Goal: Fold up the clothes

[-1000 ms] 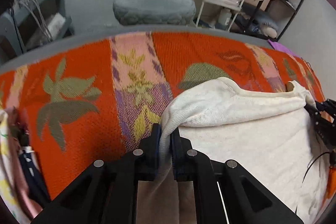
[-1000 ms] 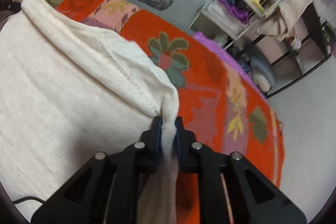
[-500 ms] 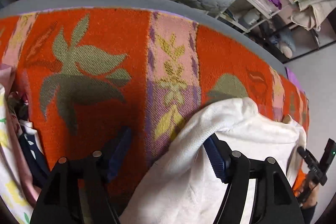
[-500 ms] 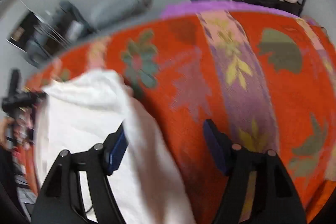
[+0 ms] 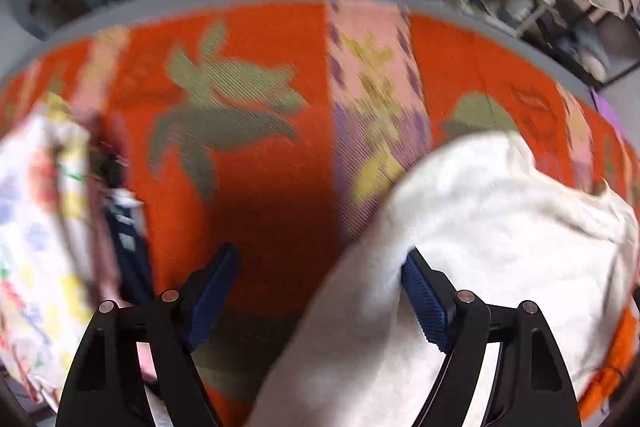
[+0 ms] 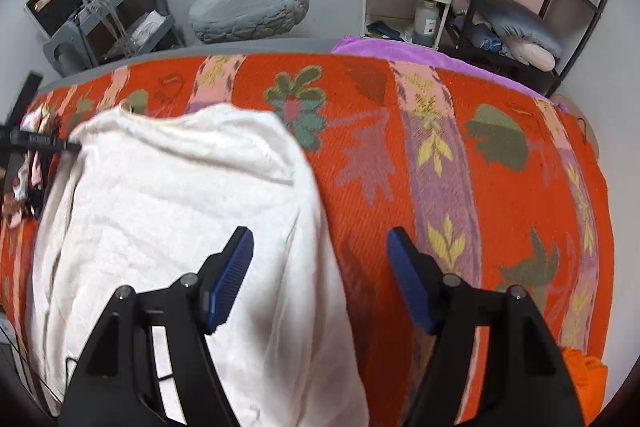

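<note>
Item 1, far left: heap of mixed clothes (image 5: 44, 211), floral print, pink and navy pieces, at the left edge of the orange patterned blanket (image 5: 260, 187). Lies close to the left gripper. Risk: a low sweep to the left could snag a piece and drag it onto the working area.

Item 2: left gripper (image 5: 320, 291). Fingers spread wide, holding nothing. The cream garment's left edge rests against the inner face of its right-hand pad. Risk: pulling away along that edge could catch the knit on the ribbed pad and tug the fold askew. This view is motion-blurred, so how firmly they touch cannot be judged.

Item 3, centre: cream knit garment (image 6: 180, 211), the task's piece. Lies on the blanket between the two grippers, upper portion doubled over with a rounded, puffy fold line toward the far side. Risk: soft bulky knit; the loose fold may spring back or slide unless pressed flat. Whether further folds are due cannot be settled from this state.

Item 4: right gripper (image 6: 320, 275). Fingers well apart, empty, straddling the garment's right edge. Risk: closing here would pinch only a single edge layer.

Item 5, right: bare blanket. Coarse weave may grip the knit and bunch it if dragged.
</note>
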`<state>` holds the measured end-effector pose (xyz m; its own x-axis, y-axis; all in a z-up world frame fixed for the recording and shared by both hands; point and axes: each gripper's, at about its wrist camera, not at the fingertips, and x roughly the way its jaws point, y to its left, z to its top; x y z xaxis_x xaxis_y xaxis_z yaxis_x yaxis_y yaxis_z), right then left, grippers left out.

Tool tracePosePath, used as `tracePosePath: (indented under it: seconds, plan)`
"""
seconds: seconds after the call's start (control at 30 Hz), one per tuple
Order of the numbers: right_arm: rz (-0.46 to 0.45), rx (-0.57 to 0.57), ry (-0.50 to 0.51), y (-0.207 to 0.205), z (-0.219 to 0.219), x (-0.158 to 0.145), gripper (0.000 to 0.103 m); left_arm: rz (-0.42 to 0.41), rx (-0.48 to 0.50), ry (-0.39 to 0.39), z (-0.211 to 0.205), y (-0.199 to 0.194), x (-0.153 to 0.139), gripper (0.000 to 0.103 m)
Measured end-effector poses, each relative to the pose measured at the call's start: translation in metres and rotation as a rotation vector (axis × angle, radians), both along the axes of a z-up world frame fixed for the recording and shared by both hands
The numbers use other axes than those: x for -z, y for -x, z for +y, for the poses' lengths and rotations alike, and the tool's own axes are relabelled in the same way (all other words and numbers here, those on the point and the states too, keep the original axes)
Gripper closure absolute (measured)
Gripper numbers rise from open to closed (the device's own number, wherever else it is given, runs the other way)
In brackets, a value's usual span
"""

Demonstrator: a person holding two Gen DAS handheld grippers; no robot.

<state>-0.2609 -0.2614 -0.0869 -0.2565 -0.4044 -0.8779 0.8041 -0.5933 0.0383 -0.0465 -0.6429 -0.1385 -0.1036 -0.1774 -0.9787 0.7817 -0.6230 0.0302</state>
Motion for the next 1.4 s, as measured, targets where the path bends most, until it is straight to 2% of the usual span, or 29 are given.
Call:
tracePosePath:
  seconds: [0.07,0.13,0.17,0.27,0.37,0.4,0.43,0.5,0.7,0.77,0.83,0.9,0.97,1.0,1.13,1.2,1.27,1.33,1.37,1.4]
  plan:
    - [-0.005,-0.014,0.009,-0.003,0.007,0.004,0.034,-0.008,-0.007,0.098,0.004,-0.002,-0.016,0.021]
    - [-0.011,-0.026,0.018,-0.007,0.013,0.007,0.034,0.021,-0.027,0.17,0.011,-0.005,-0.034,0.021]
    - [-0.02,-0.024,0.024,-0.01,0.016,0.008,0.034,0.032,-0.016,0.138,0.012,-0.003,-0.033,0.021]
    - [-0.037,-0.008,0.022,-0.009,0.018,0.014,0.034,0.057,0.064,-0.115,0.01,0.007,-0.006,0.008]
    - [-0.056,0.011,0.035,-0.013,0.023,0.012,0.034,0.082,0.144,-0.367,0.009,0.016,0.021,0.01]
    - [-0.059,0.006,0.052,-0.016,0.026,0.01,0.034,0.1,0.16,-0.372,0.008,0.015,0.021,0.01]
    - [-0.059,-0.004,0.063,-0.018,0.029,0.006,0.034,0.12,0.174,-0.337,0.005,0.01,0.013,0.01]
    - [-0.047,-0.011,0.055,-0.02,0.033,0.004,0.034,0.146,0.159,-0.351,-0.007,-0.005,0.003,0.01]
    - [-0.063,0.017,0.077,-0.015,0.044,0.007,0.033,0.185,-0.014,-0.34,-0.073,-0.056,-0.026,0.01]
    - [-0.068,0.029,0.084,-0.015,0.049,0.01,0.033,0.274,-0.007,-0.285,-0.073,-0.069,-0.044,0.01]
    - [-0.066,0.04,0.116,-0.021,0.058,0.007,0.033,0.419,0.105,-0.275,-0.051,-0.083,-0.065,0.01]
    - [-0.049,0.022,0.221,-0.04,0.085,-0.015,0.035,0.535,0.229,-0.251,-0.011,-0.105,-0.085,0.01]
    - [-0.038,0.001,0.345,-0.067,0.123,-0.044,0.035,0.604,0.33,-0.216,0.037,-0.137,-0.099,0.01]
    - [-0.048,-0.015,0.417,-0.084,0.147,-0.061,0.034,0.641,0.369,-0.223,0.059,-0.153,-0.103,0.01]
    - [-0.084,-0.124,0.625,-0.159,0.234,-0.128,0.032,0.816,0.498,-0.327,0.135,-0.213,-0.115,0.01]
    - [-0.069,-0.186,0.7,-0.196,0.275,-0.166,0.026,0.935,0.553,-0.346,0.157,-0.245,-0.141,0.01]
    - [-0.035,-0.209,0.782,-0.224,0.315,-0.203,0.02,1.061,0.608,-0.301,0.168,-0.277,-0.184,0.01]
    - [0.006,-0.18,0.84,-0.241,0.351,-0.229,0.018,1.161,0.612,-0.233,0.168,-0.301,-0.223,0.007]
    - [0.029,-0.155,0.855,-0.248,0.368,-0.238,0.017,1.185,0.595,-0.181,0.167,-0.311,-0.237,0.004]
    - [0.067,-0.114,0.806,-0.253,0.376,-0.237,0.011,1.172,0.575,-0.113,0.166,-0.318,-0.245,0.001]
